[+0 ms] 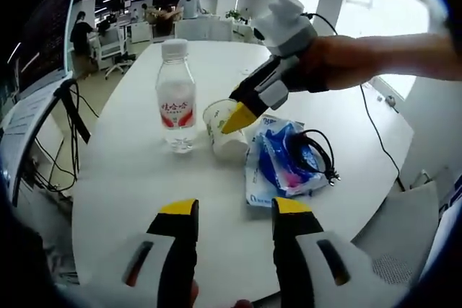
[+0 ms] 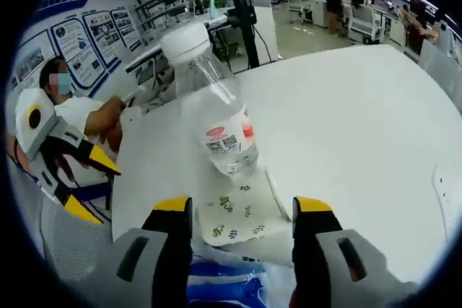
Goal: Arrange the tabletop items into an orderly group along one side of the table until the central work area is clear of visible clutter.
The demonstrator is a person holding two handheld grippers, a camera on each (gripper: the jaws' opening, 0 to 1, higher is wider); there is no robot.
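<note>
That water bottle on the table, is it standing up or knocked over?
Standing up. In the left gripper view the water bottle rests on its base on the white table, white cap on top, beside the paper cup.

R gripper (image 1: 240,115) at cup (image 1: 225,132) rim

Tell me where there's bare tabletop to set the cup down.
Free: the table beyond the water bottle, and the near strip between the left gripper and the blue packet. Crowded: bottle, paper cup, packet, black cable and right gripper together.
</note>
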